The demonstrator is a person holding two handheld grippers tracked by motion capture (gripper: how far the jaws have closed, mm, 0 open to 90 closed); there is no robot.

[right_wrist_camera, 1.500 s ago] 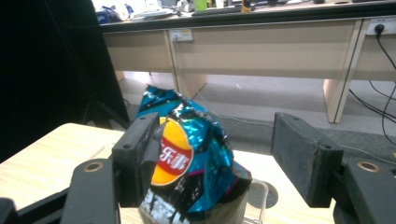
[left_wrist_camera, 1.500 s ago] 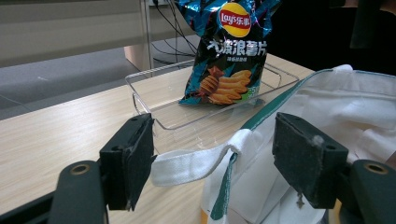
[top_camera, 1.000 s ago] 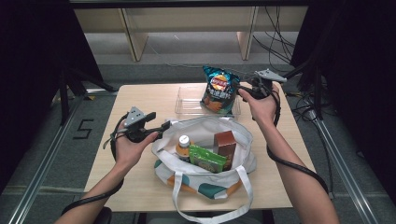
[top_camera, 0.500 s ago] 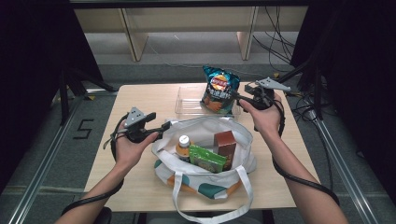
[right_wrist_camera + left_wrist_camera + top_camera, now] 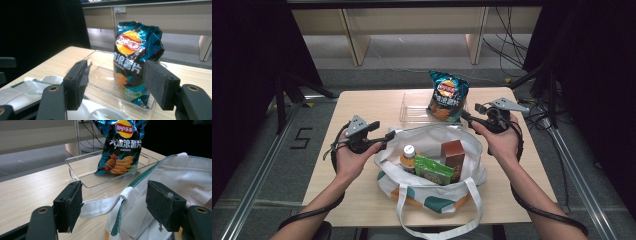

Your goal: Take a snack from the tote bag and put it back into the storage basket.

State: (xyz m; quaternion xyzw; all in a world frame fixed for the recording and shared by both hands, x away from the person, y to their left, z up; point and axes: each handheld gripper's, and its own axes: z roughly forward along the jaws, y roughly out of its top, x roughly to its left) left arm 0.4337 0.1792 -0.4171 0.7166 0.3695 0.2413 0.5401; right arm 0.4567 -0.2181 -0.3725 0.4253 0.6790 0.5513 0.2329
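- Since a second ago, my right gripper [image 5: 468, 117] has backed off rightward from the chip bag [image 5: 447, 96], jaws just been narrowing, nothing between them.
- Lower centre, the tote bag [image 5: 432, 165] sits packed.
- Mid-left, my left gripper [image 5: 113, 205] gapes wide, tote's white strap [image 5: 100, 206] between its pads, unpinched.
- Upper centre, chip bag stands in the clear tray [image 5: 414, 114].

We see our left hand-held gripper [image 5: 388, 136] and right hand-held gripper [image 5: 468, 116] as black bodies, each topped by a grey three-cornered plate, each trailing a black cable. Their jaws are black blocks with flat dark pads and round brass-ringed holes. Our forearms are bare, sleeveless.
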